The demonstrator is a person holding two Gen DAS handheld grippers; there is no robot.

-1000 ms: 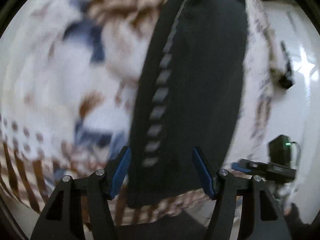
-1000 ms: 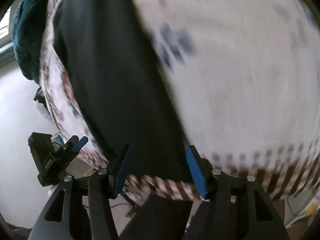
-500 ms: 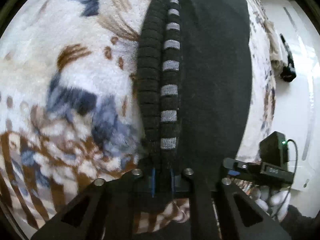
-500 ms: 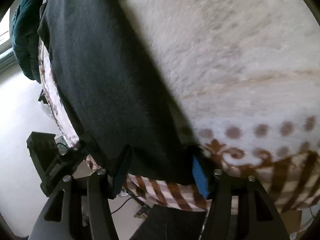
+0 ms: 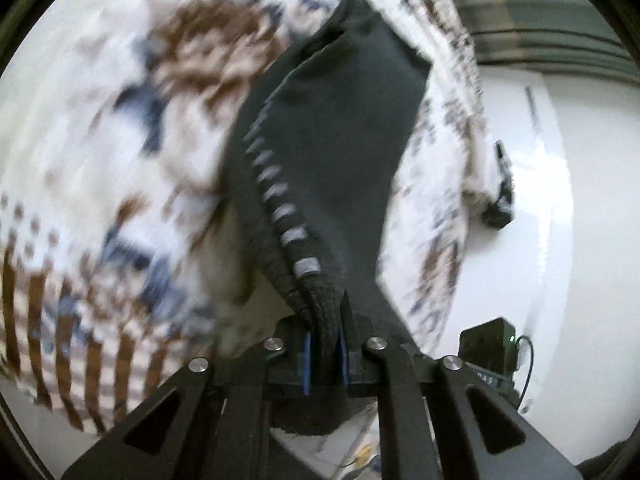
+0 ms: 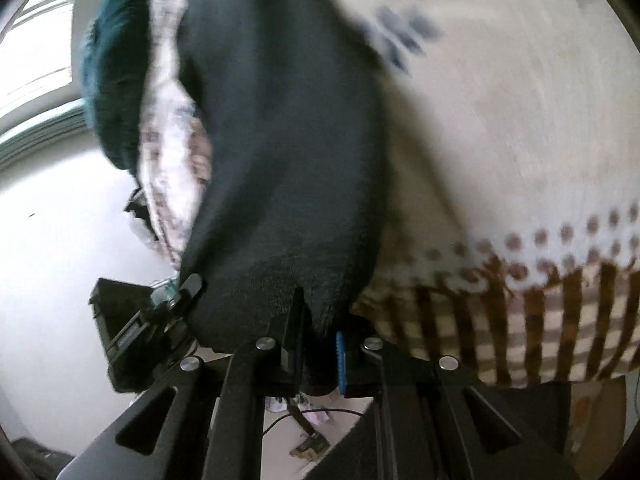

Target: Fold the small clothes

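A small black garment (image 5: 332, 152) with a row of grey stripes along its ribbed edge lies on a patterned blanket (image 5: 100, 152). My left gripper (image 5: 325, 354) is shut on the ribbed near corner and lifts it off the blanket. In the right wrist view the same black garment (image 6: 280, 140) runs away from me, and my right gripper (image 6: 318, 360) is shut on its other near corner, also raised. The far end of the garment still rests on the blanket (image 6: 500, 120).
A dark teal cloth (image 6: 112, 68) lies at the blanket's far left edge. The white floor (image 5: 560, 200) lies beside the blanket, with a black box with a green light (image 5: 490, 344) and a dark object (image 5: 502, 196) on it. The other gripper (image 6: 168, 308) shows at left.
Both grippers closed from open onto the garment's near corners. They have since lifted the near edge off the blanket; both views are now motion-blurred.
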